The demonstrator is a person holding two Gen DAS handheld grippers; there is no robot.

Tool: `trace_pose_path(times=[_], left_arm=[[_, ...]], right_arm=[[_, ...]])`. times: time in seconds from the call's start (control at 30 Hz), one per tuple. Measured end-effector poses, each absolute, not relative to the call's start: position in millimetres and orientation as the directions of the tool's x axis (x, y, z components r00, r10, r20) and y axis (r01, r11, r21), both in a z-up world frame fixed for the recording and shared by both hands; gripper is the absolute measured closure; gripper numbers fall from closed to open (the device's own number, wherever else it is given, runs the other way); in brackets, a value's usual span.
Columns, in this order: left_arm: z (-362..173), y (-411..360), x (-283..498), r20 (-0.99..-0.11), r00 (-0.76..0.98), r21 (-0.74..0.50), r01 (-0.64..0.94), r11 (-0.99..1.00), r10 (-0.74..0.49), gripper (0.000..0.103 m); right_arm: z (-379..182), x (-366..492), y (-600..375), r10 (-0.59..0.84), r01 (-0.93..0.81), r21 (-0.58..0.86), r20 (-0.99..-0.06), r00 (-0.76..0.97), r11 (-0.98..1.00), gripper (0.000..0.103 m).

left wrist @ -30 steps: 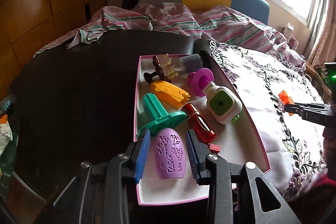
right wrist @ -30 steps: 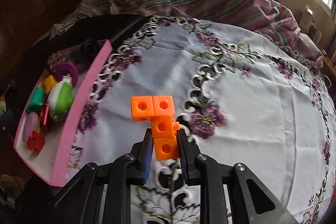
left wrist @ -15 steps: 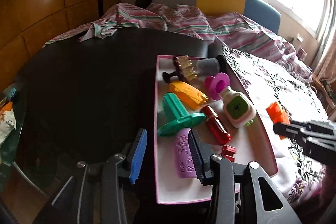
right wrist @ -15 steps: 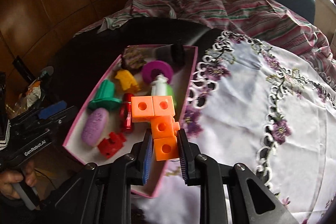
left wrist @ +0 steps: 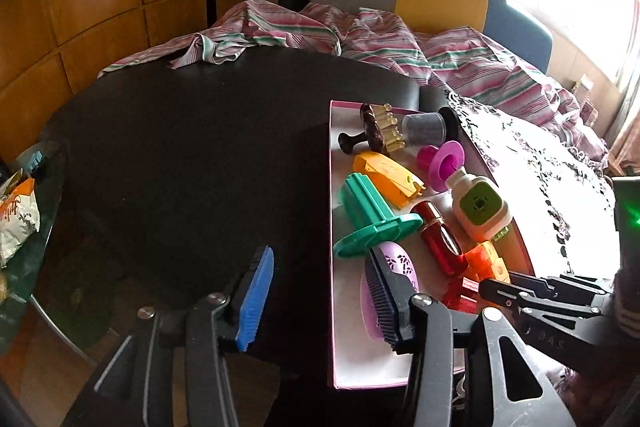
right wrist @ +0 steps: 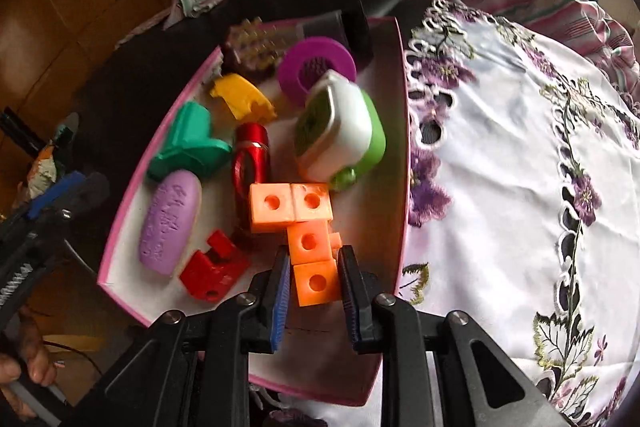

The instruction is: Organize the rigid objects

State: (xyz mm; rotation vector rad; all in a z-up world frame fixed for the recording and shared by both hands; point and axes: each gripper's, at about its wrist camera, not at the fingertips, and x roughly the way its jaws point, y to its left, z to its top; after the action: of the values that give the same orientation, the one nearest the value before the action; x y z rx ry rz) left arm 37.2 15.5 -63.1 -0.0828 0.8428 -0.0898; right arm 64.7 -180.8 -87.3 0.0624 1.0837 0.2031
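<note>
Right claw [right wrist: 314, 285] grips the orange block piece [right wrist: 298, 223] above the pink tray [right wrist: 404, 131] on the table. Left claw [left wrist: 320, 291] is opening, empty, beside the purple oval piece [left wrist: 404, 267] lying in that tray.

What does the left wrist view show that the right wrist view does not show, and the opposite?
Only the left wrist view: the dark table top beside the pink-edged box, and the right gripper from the side.
Only the right wrist view: the orange cube piece whole, between the right gripper's pads over the box, and the embroidered cloth widely.
Both: the purple oval piece, teal piece, red bottle.
</note>
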Motion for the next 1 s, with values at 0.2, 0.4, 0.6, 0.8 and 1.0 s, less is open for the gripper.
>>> trace_pose_path(times=[0.2, 0.4, 0.6, 0.8, 1.0], left_arm=[[-61.8, 13.4, 35.7, -0.739, 0.666, -0.101, 0.046, 0.994, -0.106, 0.053], [-57.8, 14.9, 32.9, -0.728, 0.679, -0.101, 0.036, 0.994, -0.098, 0.047], [-52.6, 15.0, 28.8, -0.715, 0.693, -0.094, 0.028, 0.995, -0.087, 0.039], [-44.4, 14.2, 23.7, -0.697, 0.712, -0.091, 0.024, 0.996, -0.081, 0.029], [-33.8, 12.5, 14.6, -0.667, 0.742, -0.086, 0.020, 0.996, -0.072, 0.012]], right_arm=[[-89.2, 63.2, -177.5, 0.192, -0.144, 0.141, -0.866, 0.461, 0.980, 0.074], [-87.1, 58.4, -177.1, 0.187, -0.143, 0.134, -0.856, 0.482, 0.981, 0.068], [-71.8, 44.7, -181.1, 0.195, -0.148, 0.135, -0.816, 0.544, 0.980, 0.065], [-51.0, 32.5, -177.9, 0.136, -0.120, 0.077, -0.753, 0.644, 0.990, 0.061], [-36.5, 36.8, -181.4, 0.068, -0.047, 0.050, -0.701, 0.710, 0.998, 0.060]])
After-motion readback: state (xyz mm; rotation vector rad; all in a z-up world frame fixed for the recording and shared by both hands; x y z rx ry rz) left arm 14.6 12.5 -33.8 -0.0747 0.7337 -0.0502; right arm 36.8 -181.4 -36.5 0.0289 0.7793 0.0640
